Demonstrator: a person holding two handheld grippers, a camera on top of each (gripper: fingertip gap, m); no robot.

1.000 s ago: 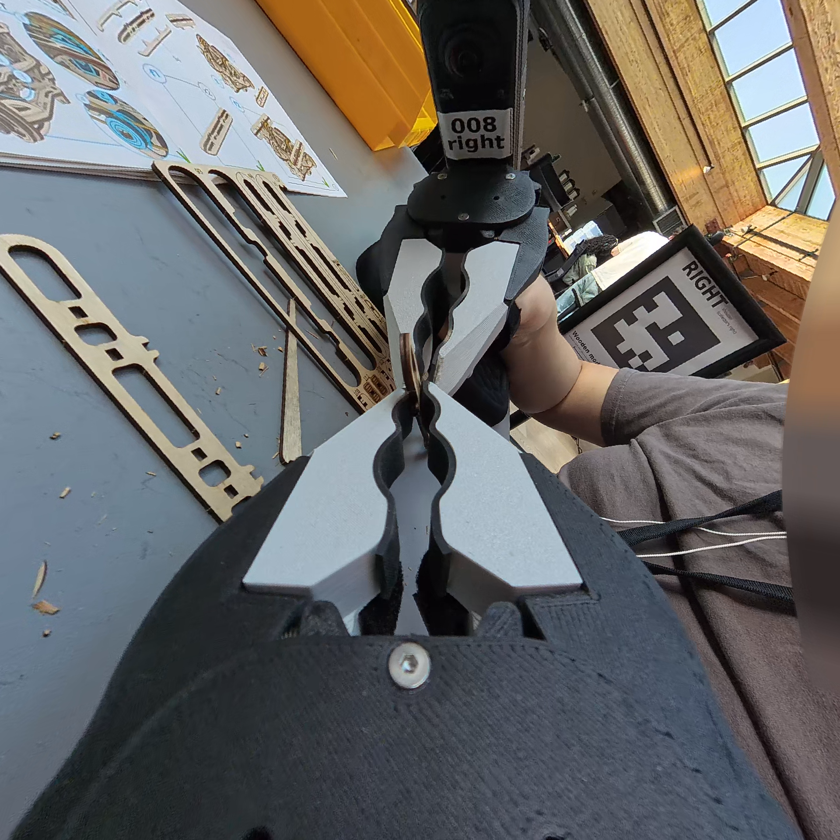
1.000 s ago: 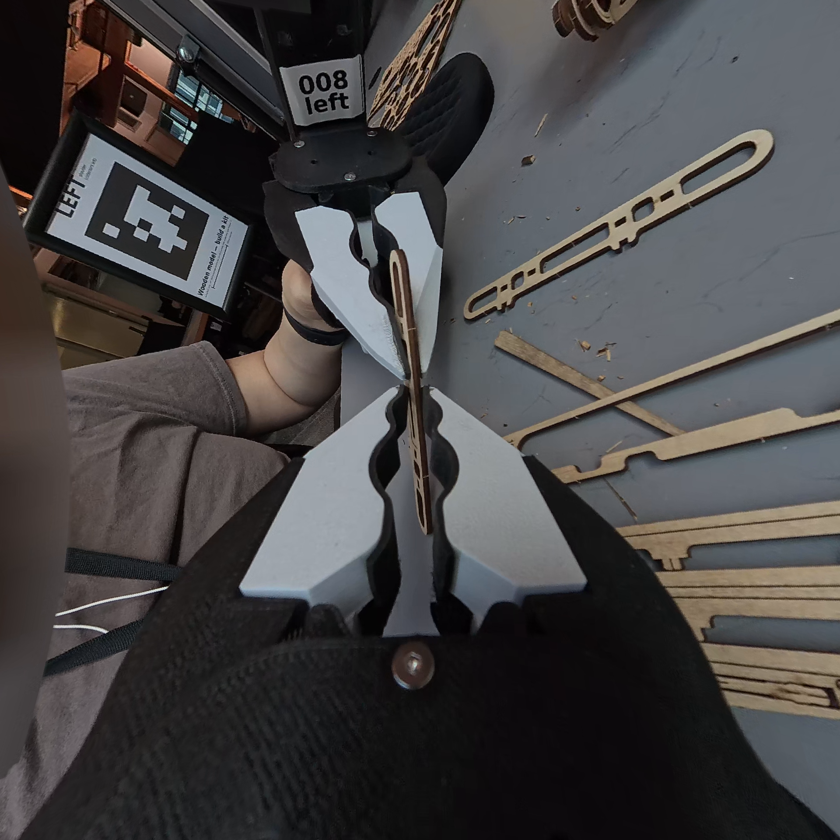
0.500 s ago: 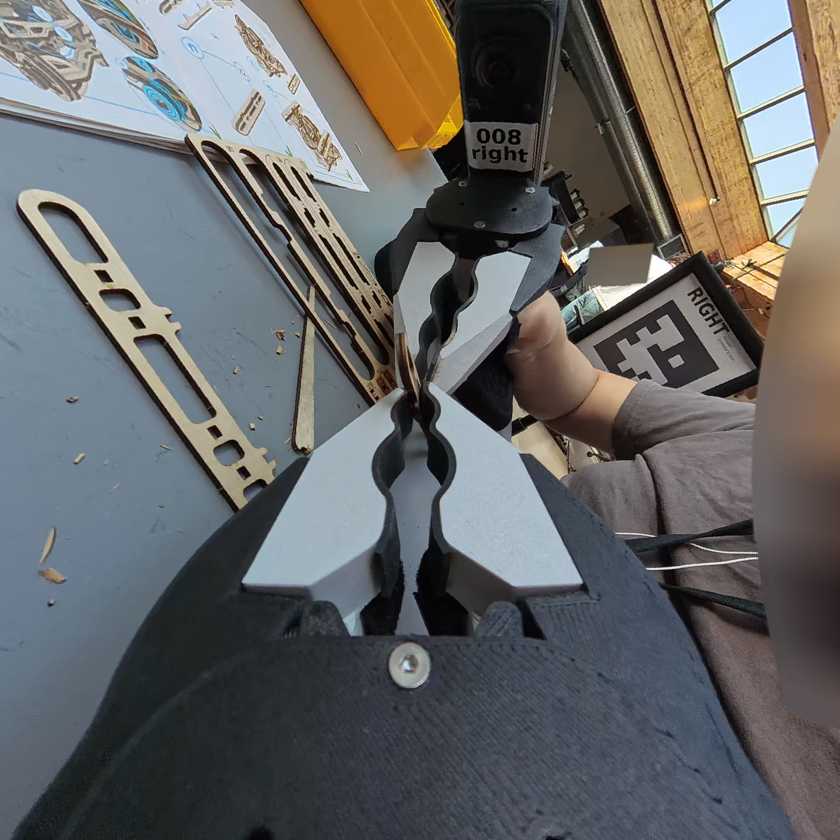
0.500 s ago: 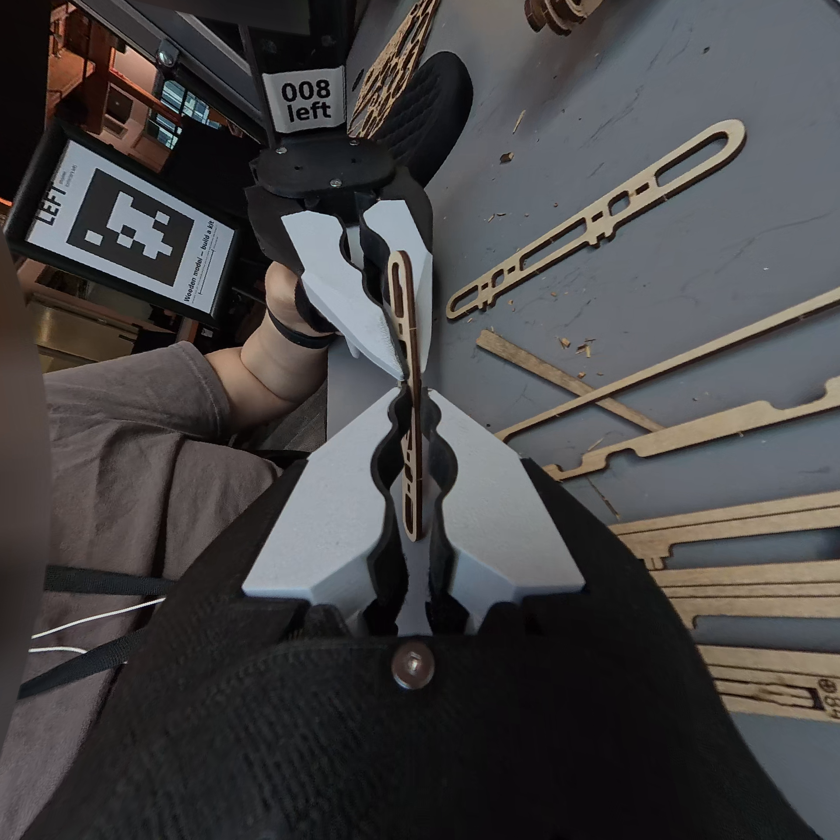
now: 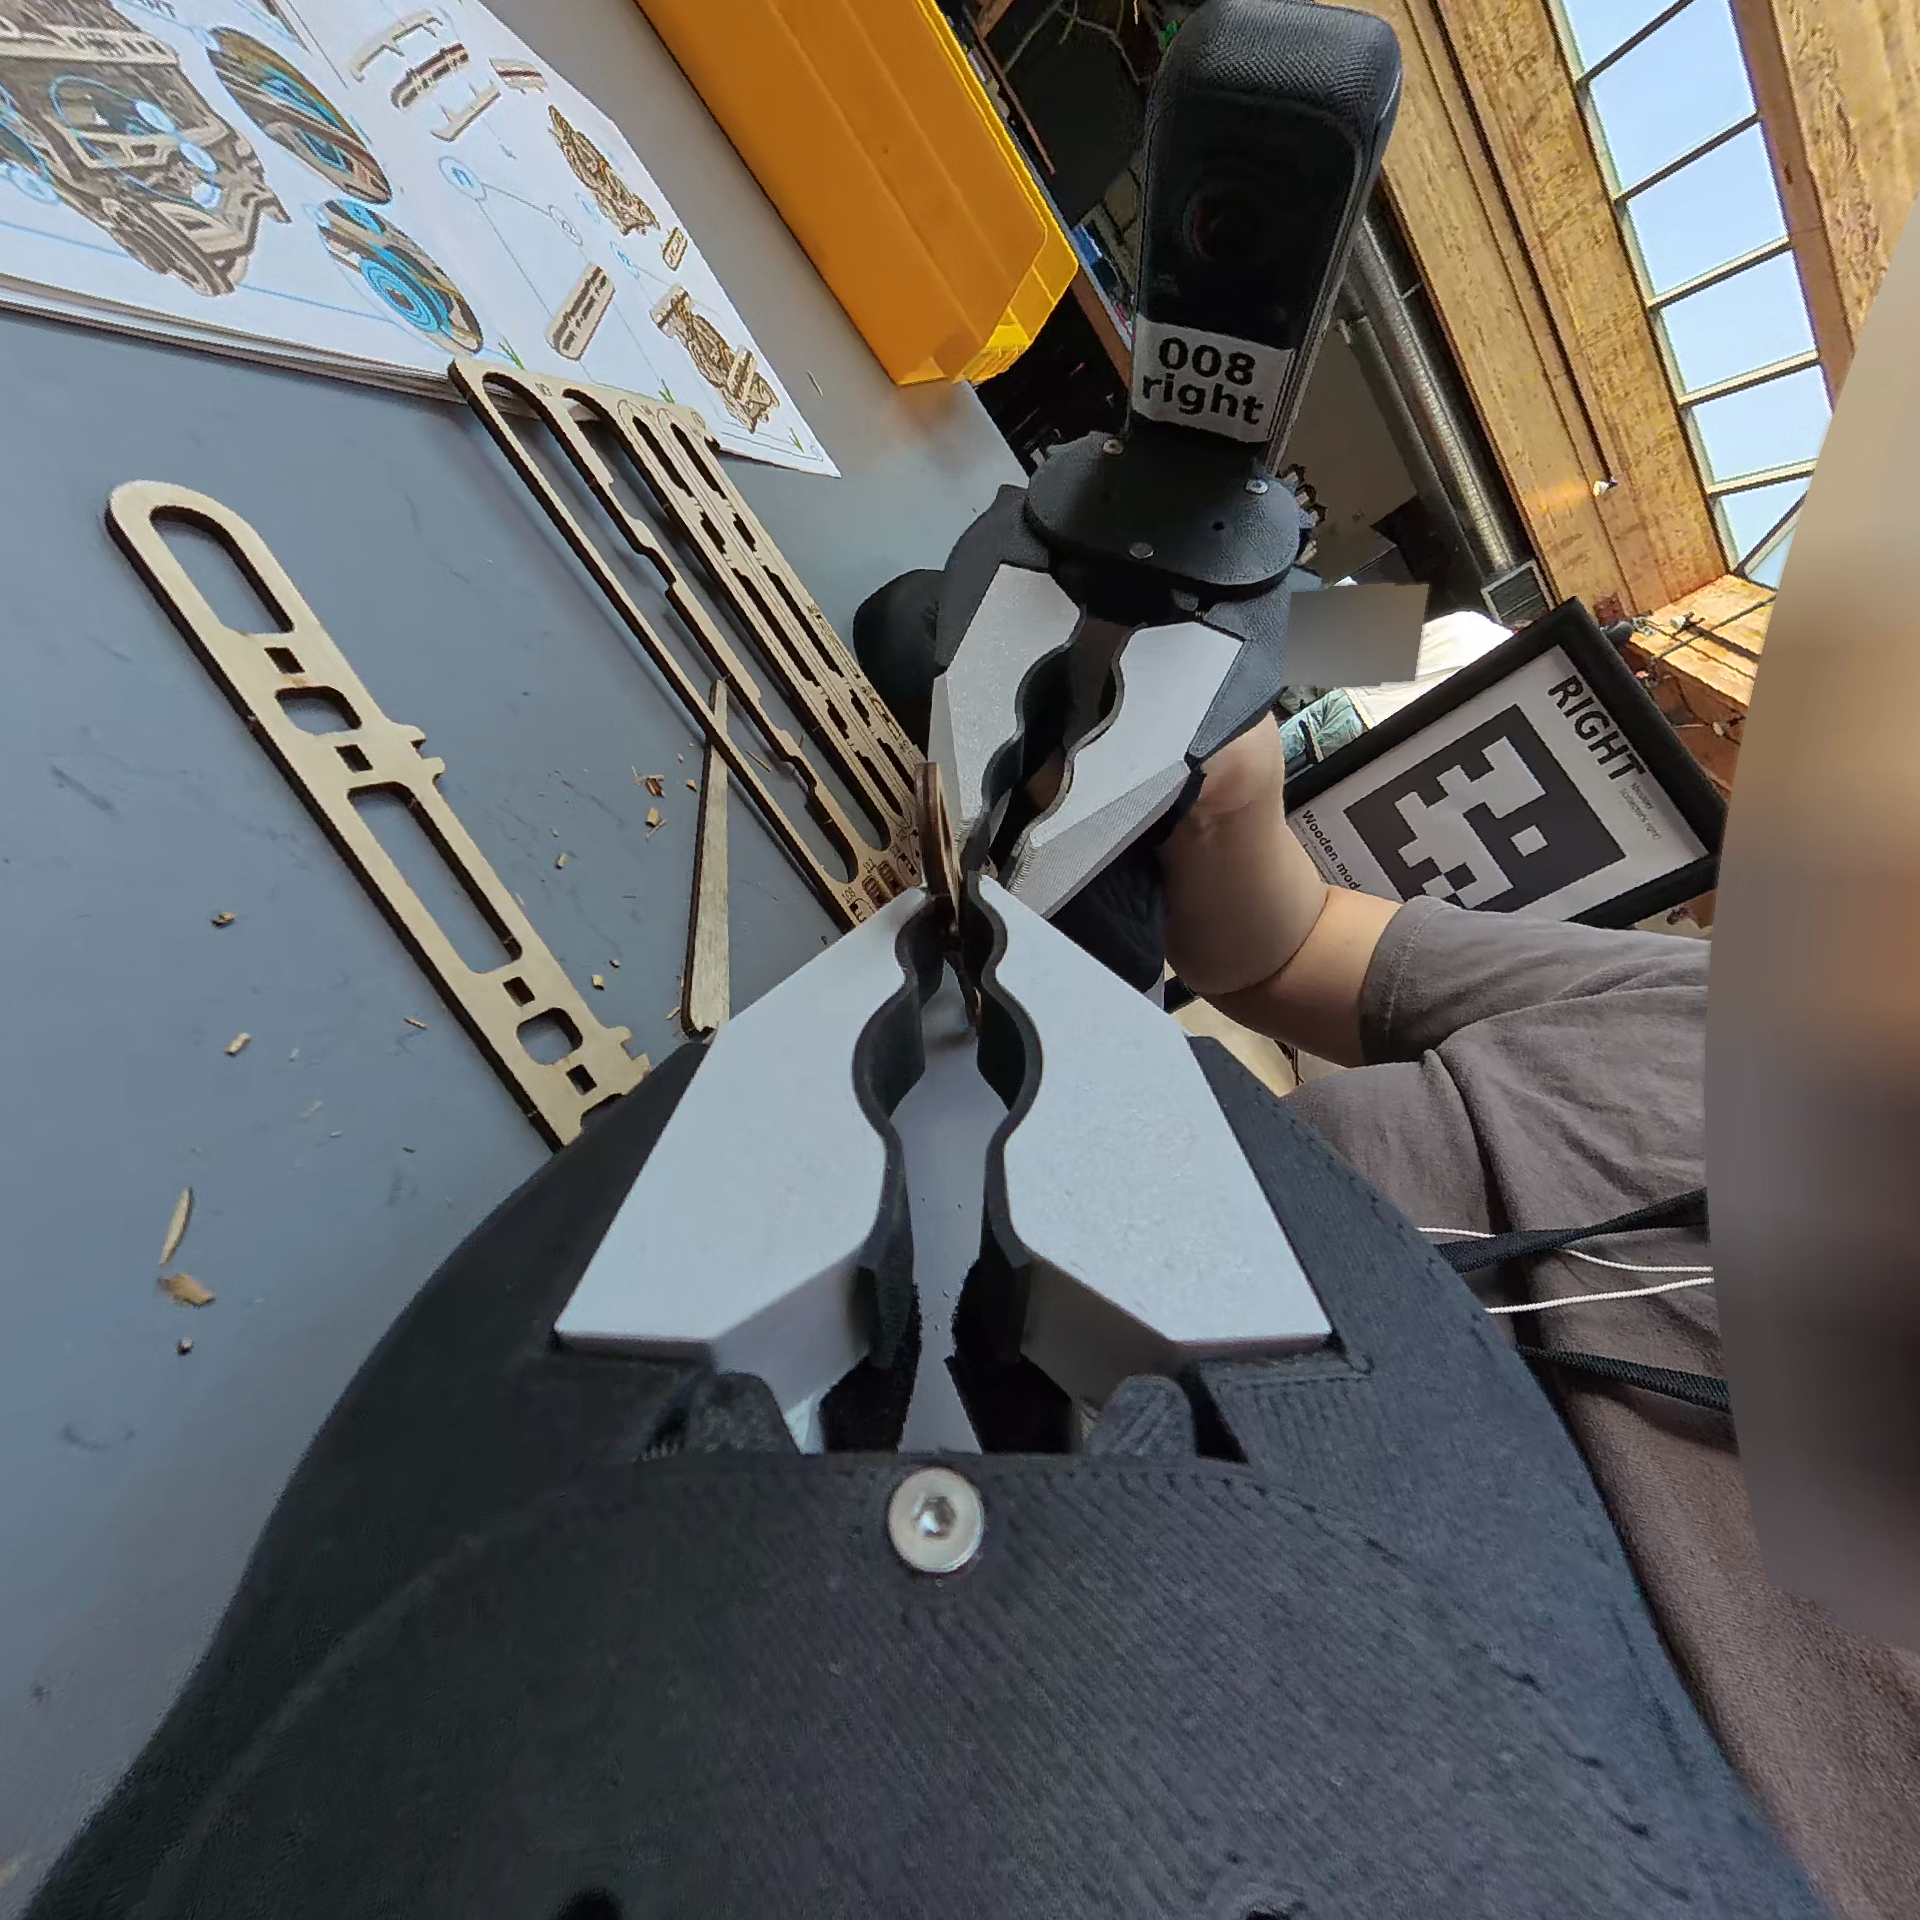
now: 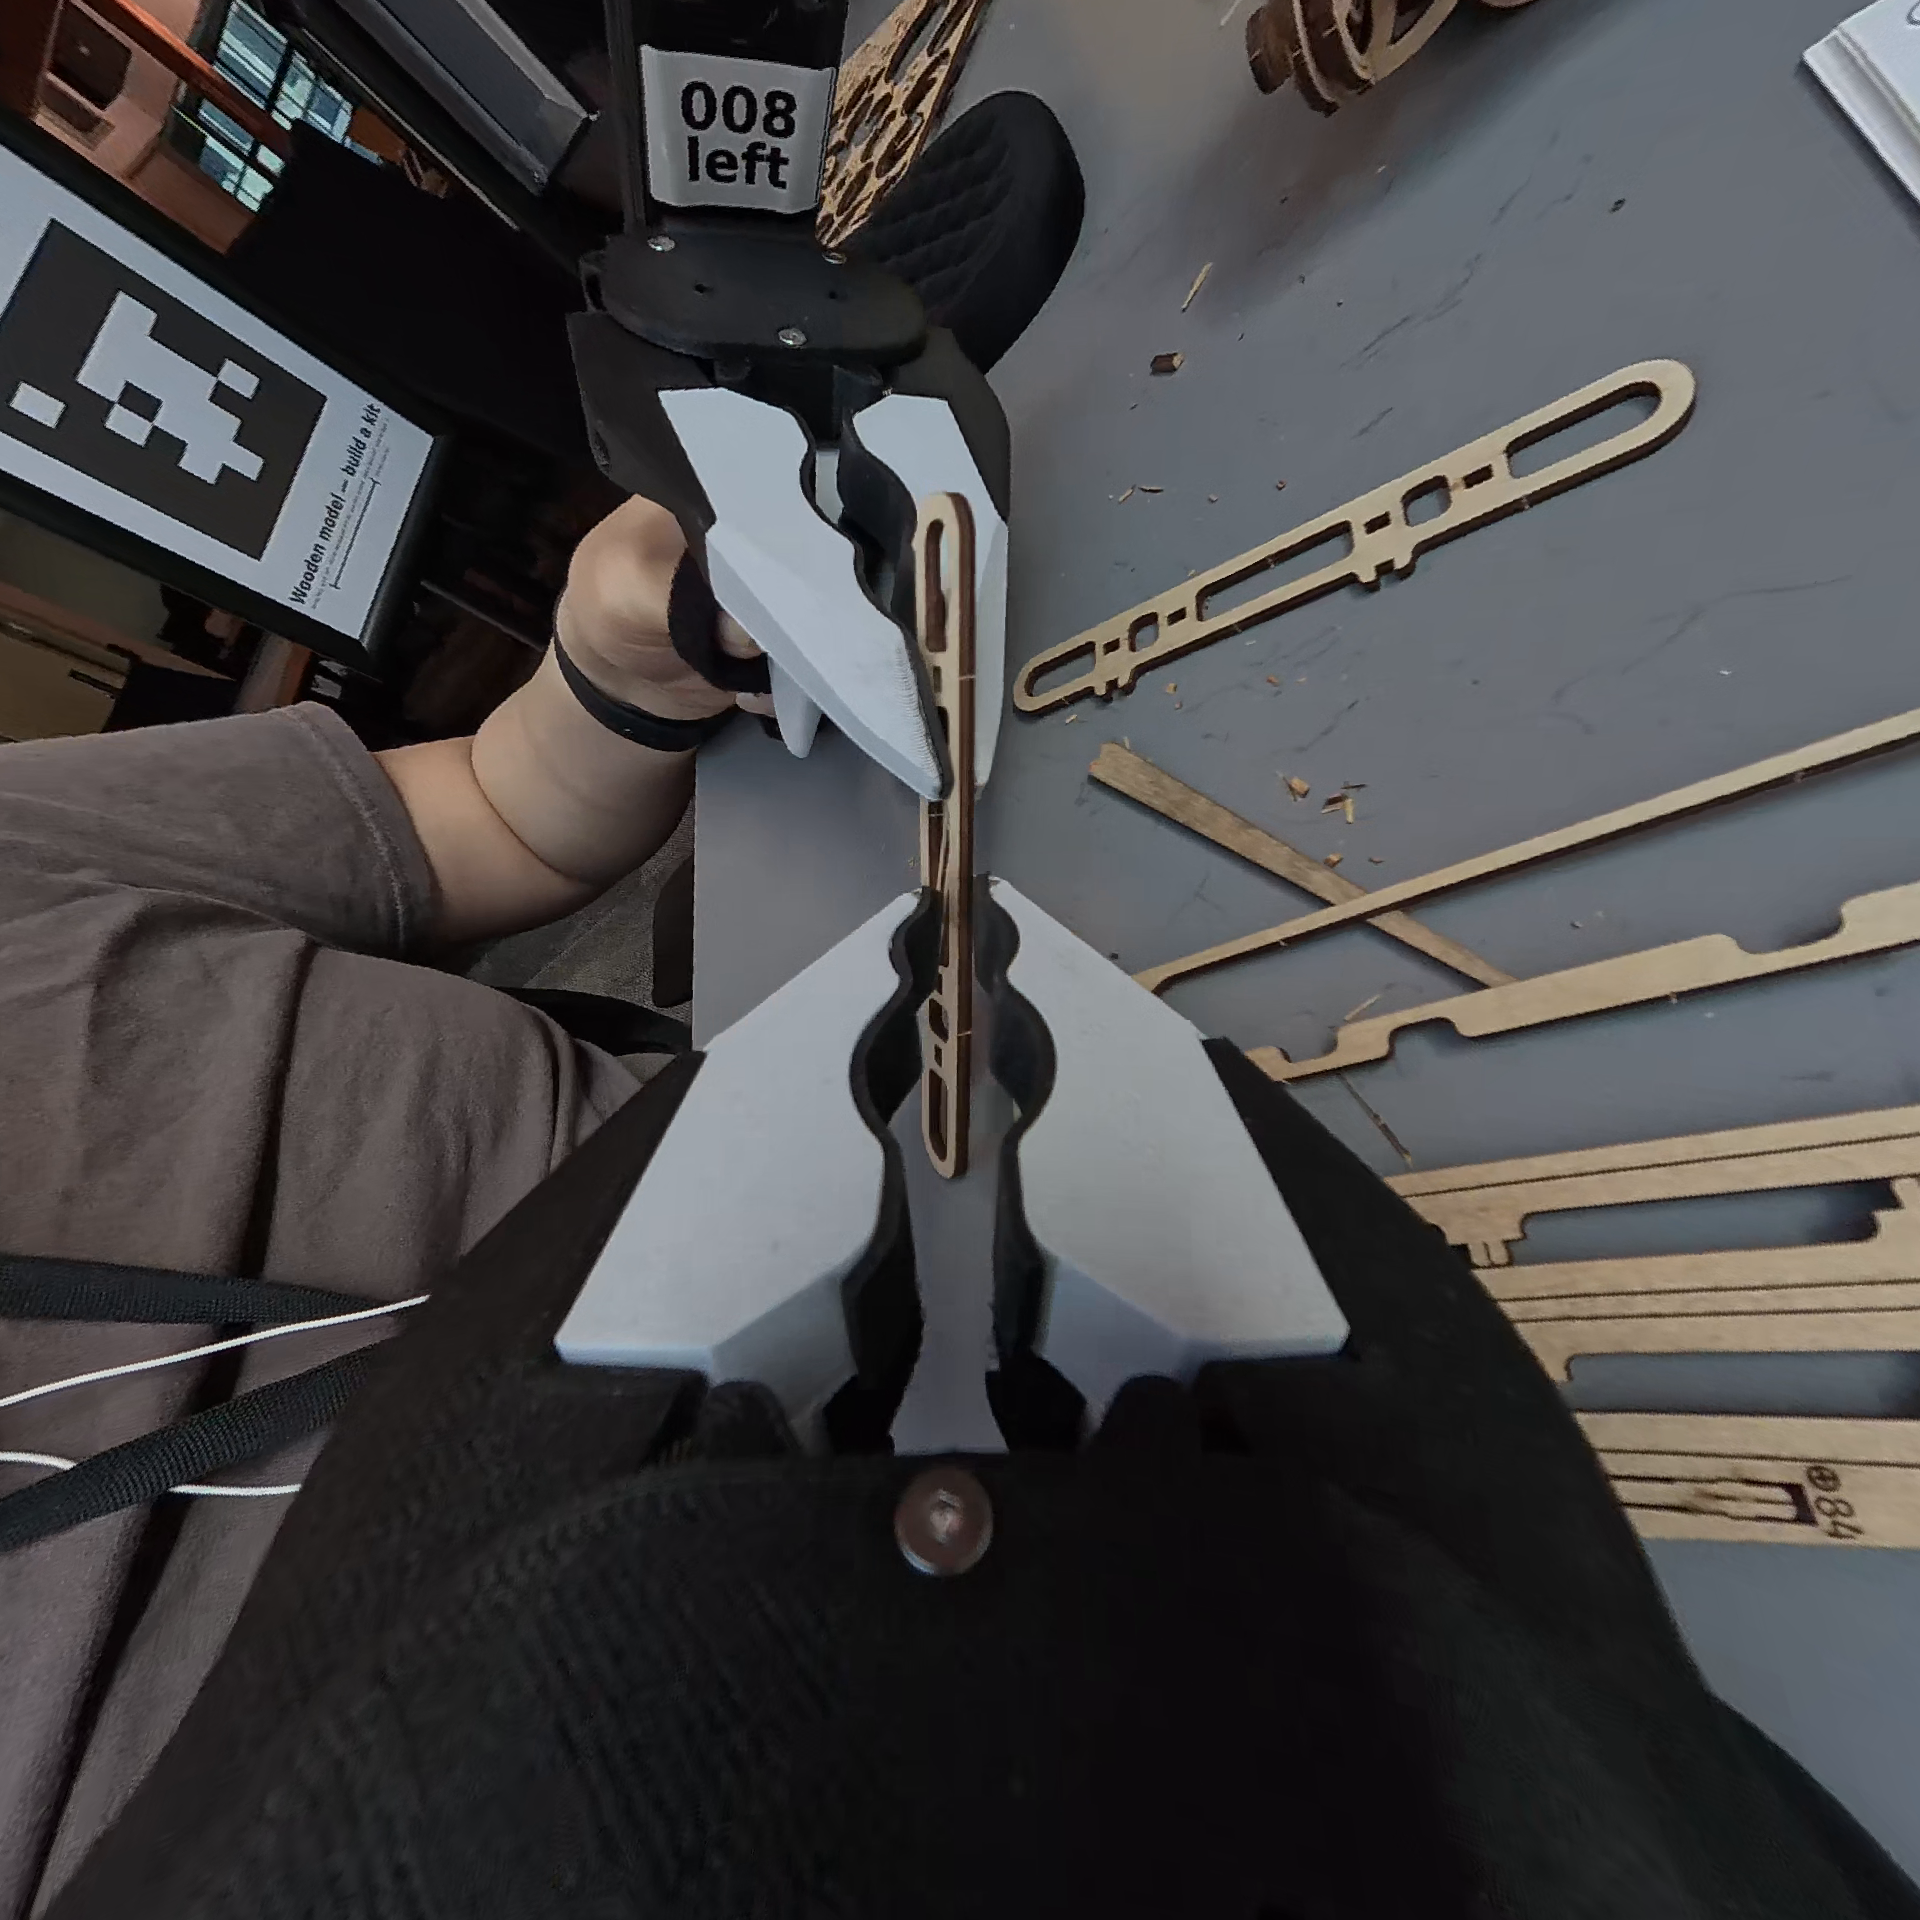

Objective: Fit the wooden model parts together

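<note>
A thin slotted wooden strip (image 6: 945, 1039) stands edge-on between my two grippers, above the near edge of the grey table (image 6: 1558, 260). My right gripper (image 6: 954, 891) is shut on its lower half. My left gripper (image 6: 951, 769) faces it from the far side, shut on the upper half. In the left wrist view only the strip's end (image 5: 938, 831) shows, pinched at my left gripper's (image 5: 953, 906) tips. There my right gripper (image 5: 992, 842) meets it tip to tip, leaning right. I cannot tell whether this is one layer or two.
A loose slotted strip (image 5: 353, 790) lies on the table, also in the right wrist view (image 6: 1351, 540). Emptied cut-out sheets (image 6: 1662, 1247), a wood sliver (image 5: 712, 862), an instruction sheet (image 5: 312, 187), a yellow bin (image 5: 862, 177) and a part-built model (image 6: 1340, 42) surround it. A person sits close behind. The part-built model (image 6: 1340, 42) lies around 15 cm away from my left fingertips.
Both grippers stay shut on the strip. The strip sits slightly farther forward in my right jaws. The right gripper has leaned to the right in the left wrist view.
</note>
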